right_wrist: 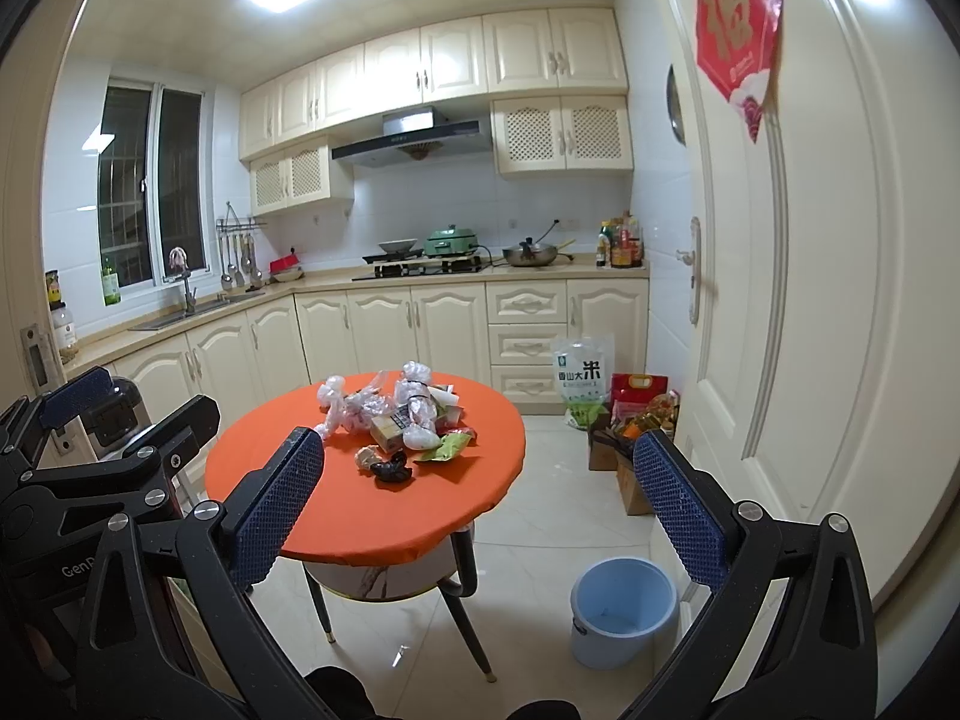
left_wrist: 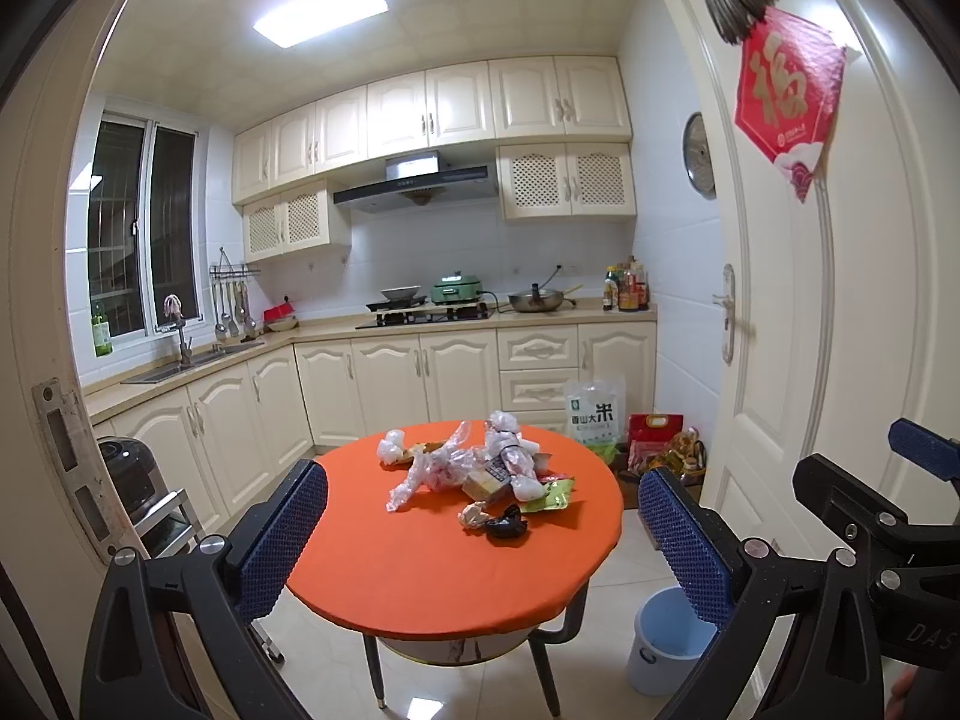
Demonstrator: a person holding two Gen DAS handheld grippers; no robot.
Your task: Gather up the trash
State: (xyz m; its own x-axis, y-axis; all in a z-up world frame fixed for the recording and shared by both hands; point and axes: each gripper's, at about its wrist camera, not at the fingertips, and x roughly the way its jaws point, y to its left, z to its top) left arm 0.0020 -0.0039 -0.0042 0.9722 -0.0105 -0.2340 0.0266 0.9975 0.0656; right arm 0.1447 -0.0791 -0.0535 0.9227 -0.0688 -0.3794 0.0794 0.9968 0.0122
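Note:
A pile of trash (left_wrist: pixel 480 468) (right_wrist: pixel 402 414) lies on a round orange table (left_wrist: pixel 420 576) (right_wrist: pixel 360 510): crumpled clear plastic bags, wrappers, a small carton, a green packet and a black lump. My left gripper (left_wrist: pixel 483 474) is open and empty, held in the air short of the table's near edge. My right gripper (right_wrist: pixel 477 439) is likewise open and empty, further back. A light blue bucket (left_wrist: pixel 672 636) (right_wrist: pixel 624 606) stands on the floor to the right of the table, empty as far as I see.
A rice bag (right_wrist: pixel 579 378), cartons and food bags (right_wrist: pixel 630 450) crowd the floor by the white door (right_wrist: pixel 810 300) on the right. Cream cabinets (right_wrist: pixel 384 324) run behind the table. A black appliance (left_wrist: pixel 126 474) and door frame stand left.

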